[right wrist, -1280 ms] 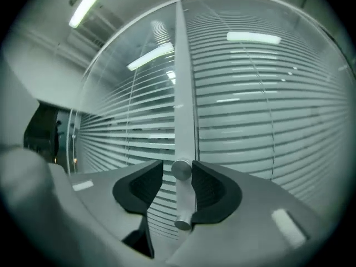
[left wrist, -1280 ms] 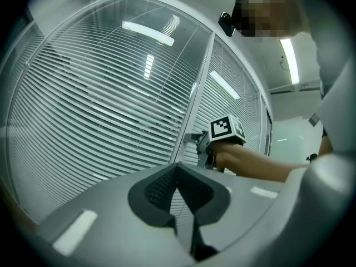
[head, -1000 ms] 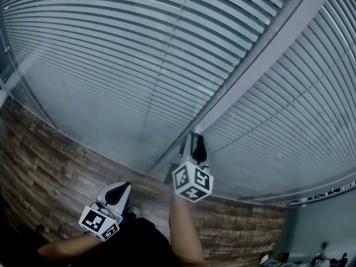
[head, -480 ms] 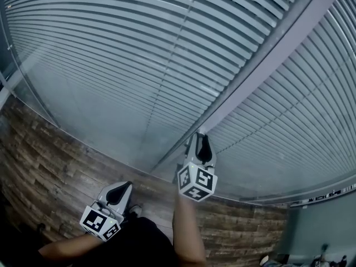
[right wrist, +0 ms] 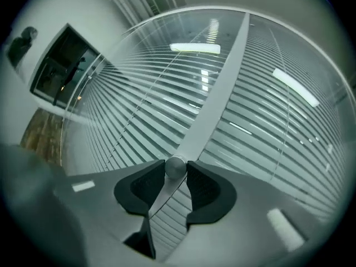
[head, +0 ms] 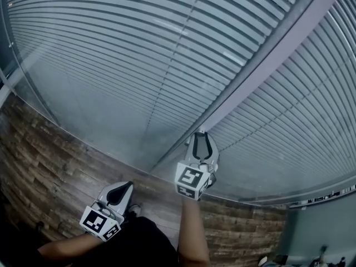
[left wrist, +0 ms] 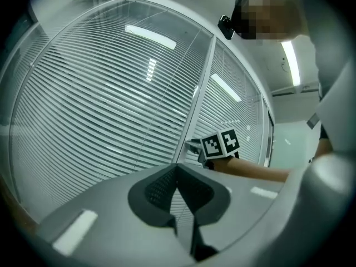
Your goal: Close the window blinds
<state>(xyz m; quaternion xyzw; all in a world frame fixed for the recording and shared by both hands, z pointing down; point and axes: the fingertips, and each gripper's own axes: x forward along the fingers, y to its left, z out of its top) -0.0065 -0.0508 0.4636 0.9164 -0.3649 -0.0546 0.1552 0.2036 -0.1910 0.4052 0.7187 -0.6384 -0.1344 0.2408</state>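
Jaws of right gripper [head: 201, 140], just closing, clasp knob [right wrist: 176, 167] at mullion [right wrist: 217, 93].

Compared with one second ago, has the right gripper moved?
Yes. The right gripper rolled in place beside the window post; its tongs have just been closing on the knob.

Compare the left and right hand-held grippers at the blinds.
The right hand-held gripper is up at the window frame; the left hand-held gripper hangs lower, away from it. The right's jaws, which have just been closing, clasp a round knob; the left's are shut on nothing. Both face the blinds.
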